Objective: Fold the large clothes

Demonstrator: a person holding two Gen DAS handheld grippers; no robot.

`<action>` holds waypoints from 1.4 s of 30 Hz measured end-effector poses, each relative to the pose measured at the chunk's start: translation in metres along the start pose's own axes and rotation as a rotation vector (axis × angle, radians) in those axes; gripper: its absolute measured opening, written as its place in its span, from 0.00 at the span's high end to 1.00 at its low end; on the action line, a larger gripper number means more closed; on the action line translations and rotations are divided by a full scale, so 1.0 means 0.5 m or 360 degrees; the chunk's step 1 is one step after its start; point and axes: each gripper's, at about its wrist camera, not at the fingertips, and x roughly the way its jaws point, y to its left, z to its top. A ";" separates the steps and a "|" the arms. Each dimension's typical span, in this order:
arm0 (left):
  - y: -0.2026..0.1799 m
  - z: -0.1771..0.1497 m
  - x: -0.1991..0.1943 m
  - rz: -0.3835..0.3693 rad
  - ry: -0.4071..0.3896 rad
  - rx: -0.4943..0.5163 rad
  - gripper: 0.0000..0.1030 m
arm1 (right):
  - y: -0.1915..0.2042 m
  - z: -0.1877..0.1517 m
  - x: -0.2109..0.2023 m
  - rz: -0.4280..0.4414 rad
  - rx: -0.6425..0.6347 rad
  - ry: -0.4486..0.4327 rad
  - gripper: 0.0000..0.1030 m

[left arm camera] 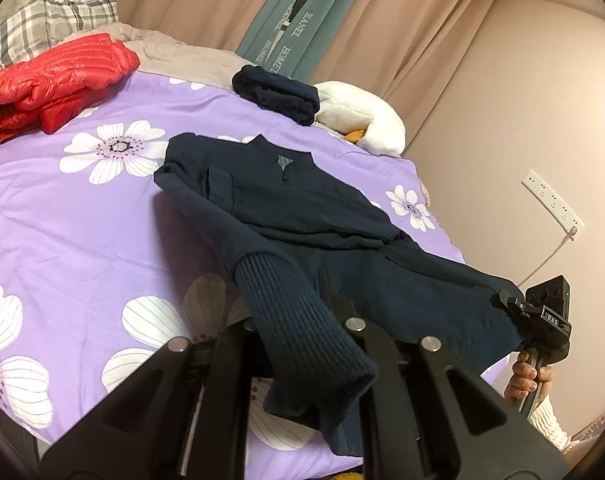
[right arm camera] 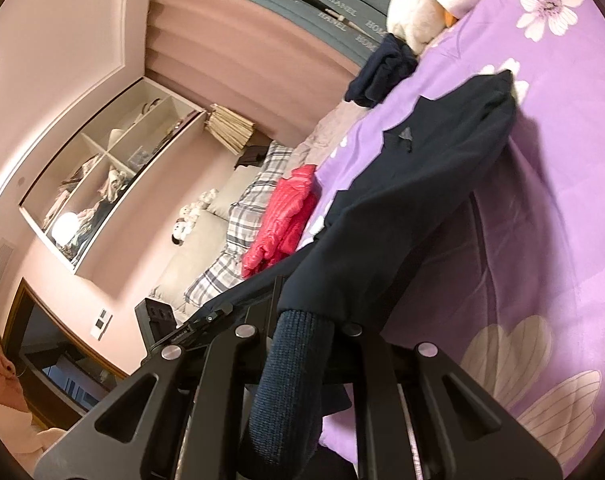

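Observation:
A dark navy jacket (left arm camera: 302,200) lies on the purple flowered bedspread (left arm camera: 82,220), collar toward the far side, both sleeves folded in over the chest. My left gripper (left arm camera: 290,300) is shut on the ribbed hem (left arm camera: 302,340) at the jacket's lower left and holds it lifted off the bed. My right gripper (left arm camera: 510,304) is shut on the hem's other corner at the right. In the right wrist view the jacket (right arm camera: 422,168) stretches away from my right gripper (right arm camera: 306,308), whose jaws pinch the ribbed hem (right arm camera: 290,380). My left gripper (right arm camera: 206,320) shows at the left there.
A red puffer jacket (left arm camera: 50,84) lies folded at the far left. A folded navy garment (left arm camera: 278,92) and a white plush toy (left arm camera: 362,116) sit at the far edge. Plaid pillows (left arm camera: 50,20) are behind. A wall with a power strip (left arm camera: 550,200) is close on the right.

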 end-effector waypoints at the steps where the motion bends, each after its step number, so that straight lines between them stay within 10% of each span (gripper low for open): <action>1: -0.004 0.000 -0.005 -0.0002 -0.0005 0.0003 0.91 | 0.006 0.001 -0.002 0.0011 -0.0011 -0.0002 0.88; 42: -0.093 0.047 -0.119 -0.0006 -0.0161 0.0123 0.91 | 0.101 0.059 -0.060 0.0256 -0.0177 -0.0099 0.88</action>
